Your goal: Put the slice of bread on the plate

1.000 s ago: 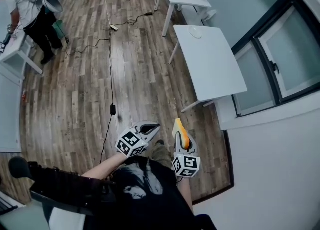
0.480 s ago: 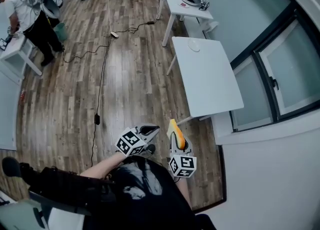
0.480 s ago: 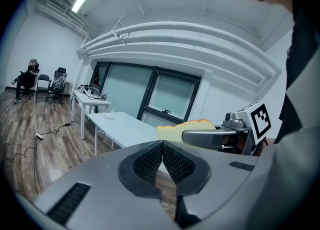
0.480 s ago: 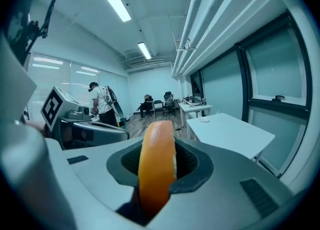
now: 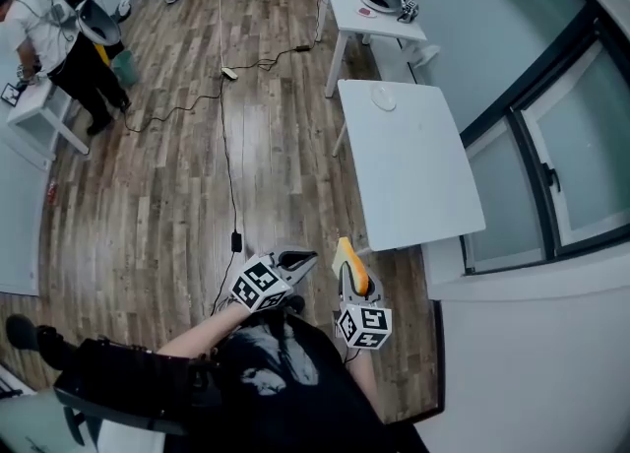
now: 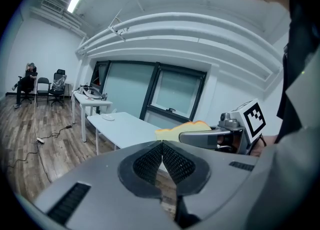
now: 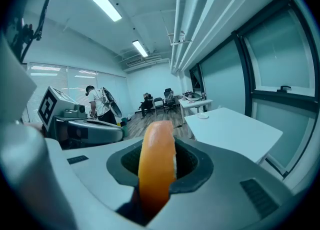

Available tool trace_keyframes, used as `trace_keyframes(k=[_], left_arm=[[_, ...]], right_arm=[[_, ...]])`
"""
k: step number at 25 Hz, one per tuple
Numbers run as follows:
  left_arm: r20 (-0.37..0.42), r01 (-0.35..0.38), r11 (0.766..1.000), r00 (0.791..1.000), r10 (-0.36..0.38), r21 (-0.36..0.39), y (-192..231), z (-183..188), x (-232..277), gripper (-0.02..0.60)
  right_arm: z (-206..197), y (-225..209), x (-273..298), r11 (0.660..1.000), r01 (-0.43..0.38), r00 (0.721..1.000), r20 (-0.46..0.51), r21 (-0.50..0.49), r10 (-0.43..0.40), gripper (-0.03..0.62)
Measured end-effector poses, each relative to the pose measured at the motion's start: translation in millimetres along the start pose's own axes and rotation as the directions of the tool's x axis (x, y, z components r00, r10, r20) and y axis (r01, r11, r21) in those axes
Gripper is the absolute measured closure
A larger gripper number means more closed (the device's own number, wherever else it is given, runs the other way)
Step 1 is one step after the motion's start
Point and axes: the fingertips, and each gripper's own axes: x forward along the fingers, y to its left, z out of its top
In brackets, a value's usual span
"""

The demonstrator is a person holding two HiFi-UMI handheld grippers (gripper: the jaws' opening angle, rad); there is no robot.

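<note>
My right gripper (image 5: pixel 345 254) is shut on the slice of bread (image 5: pixel 352 266), which stands on edge between the jaws with its orange crust (image 7: pixel 156 166) toward the camera. The left gripper (image 5: pixel 300 262) beside it is shut with nothing in it; its pads (image 6: pixel 162 161) meet. Both are held above the wooden floor, short of the white table (image 5: pixel 409 170). A small white plate (image 5: pixel 384 98) lies at the table's far end, also seen as plate (image 7: pixel 202 116) and plate (image 6: pixel 108 118). From the left gripper view the bread (image 6: pixel 182 130) sticks out of the right gripper.
A second white table (image 5: pixel 369 3) with equipment stands beyond the first. A black cable (image 5: pixel 231 185) runs along the floor to my left. A person (image 5: pixel 59 32) stands at a desk far left. A window wall (image 5: pixel 551 146) lies right of the table.
Both grippers have travelled forward across the floor toward the white table, the bread still held; the table's near edge is now closer to them.
</note>
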Motion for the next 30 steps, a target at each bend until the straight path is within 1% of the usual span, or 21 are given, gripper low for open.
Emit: trace_keyframes(k=[4,8,12,14,17,19,22,24,28,30], left_arm=[[0.021,-0.003,1.000,1.000,0.004,-0.013,34.9,23.0,20.2,0.578],[0.032,0.003,1.000,0.999,-0.003,-0.008,81.6,46.7,40.5,0.578],[0.064,0.024,1.000,0.998,-0.024,-0.001,136.7,74.9,63.7,0.578],[0.056,0.048,0.999,0.997,-0.049,0.010,162.0,86.4,75.7,0.578],[0.043,0.099,0.994,0.994,-0.100,0.038,189.0,101.7,89.2,0.578],[0.022,0.127,0.991,0.992,-0.128,0.041,204.4,104.7,98.9,0.578],[-0.015,0.146,0.989,0.989,-0.145,0.027,221.6,104.3,112.2,0.578],[-0.008,0.145,0.989,0.989,-0.145,0.012,232.9,109.1,117.5,0.578],[-0.003,0.113,0.993,0.994,-0.114,-0.036,270.1,119.1,133.4,0.578],[-0.007,0.096,0.995,0.995,-0.097,-0.034,291.2,127.0,146.7,0.578]], right_arm=[[17.0,-13.8,32.6,1.000,0.000,1.000,-0.001,0.006,0.000,0.490],[41.0,-29.4,75.8,1.000,0.025,1.000,0.002,0.009,-0.025,0.490],[77.4,-37.6,128.6,0.999,0.035,0.999,0.025,-0.027,-0.034,0.490],[94.6,-41.6,154.9,0.998,0.056,0.998,0.038,-0.033,-0.055,0.490],[115.0,-45.3,185.1,0.996,0.093,0.994,0.061,-0.015,-0.092,0.490],[118.1,-45.0,201.8,0.995,0.101,0.993,0.062,0.012,-0.102,0.490],[109.9,-47.5,223.2,0.993,0.109,0.994,0.014,0.053,-0.110,0.490],[108.5,-50.3,238.1,0.994,0.096,0.995,-0.016,0.052,-0.095,0.490],[121.2,-69.6,275.7,0.996,0.086,0.996,-0.042,0.039,-0.084,0.490],[131.5,-86.0,298.5,0.996,0.082,0.996,-0.040,0.041,-0.080,0.490]])
